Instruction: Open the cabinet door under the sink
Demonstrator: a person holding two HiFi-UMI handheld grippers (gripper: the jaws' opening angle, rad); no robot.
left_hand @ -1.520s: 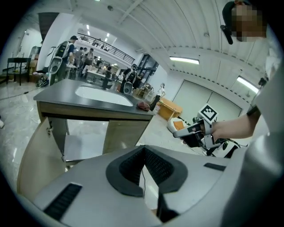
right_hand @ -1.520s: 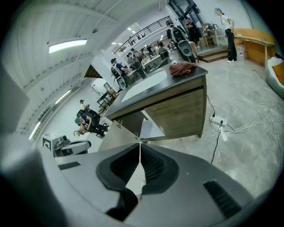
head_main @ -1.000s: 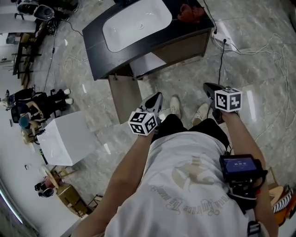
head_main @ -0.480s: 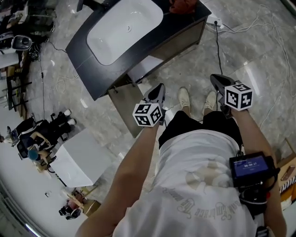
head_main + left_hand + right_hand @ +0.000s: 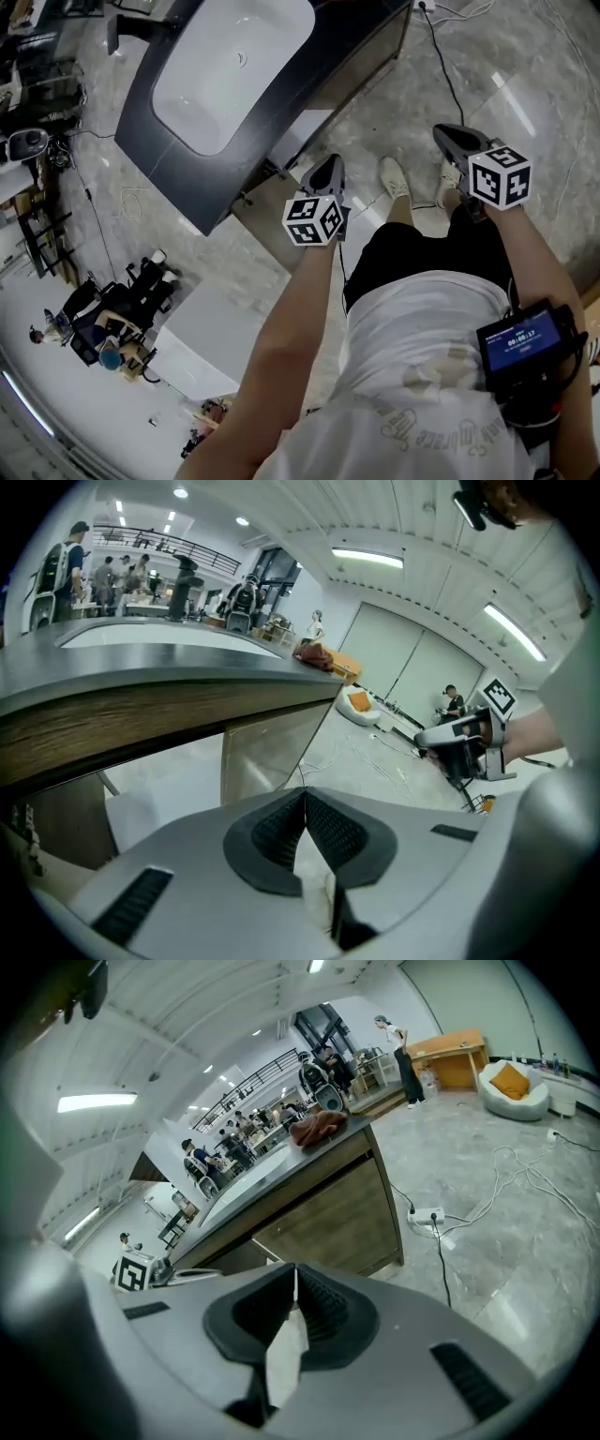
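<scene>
**both tongs dip toward the vanity, nothing held**

over the last second the person has closed in. the sink (image 5: 230, 75) has grown and slid to eleven o'clock in the head view, and both hands have come lower. the left gripper (image 5: 325, 175) has dropped more. its jaws are pressed together on nothing, just short of the cabinet door (image 5: 264, 759), which lies at its eleven o'clock. that leaf already seems swung out from the dark counter, with pale cabinet inside showing behind it. the right gripper (image 5: 457, 141) is also pinched shut and empty, and sits at one o'clock above the shoes (image 5: 394, 178), well apart from the cabinet. i'd judge this an approach. with the jaws shut, the left could only nudge the leaf wider, not grasp it.
</scene>
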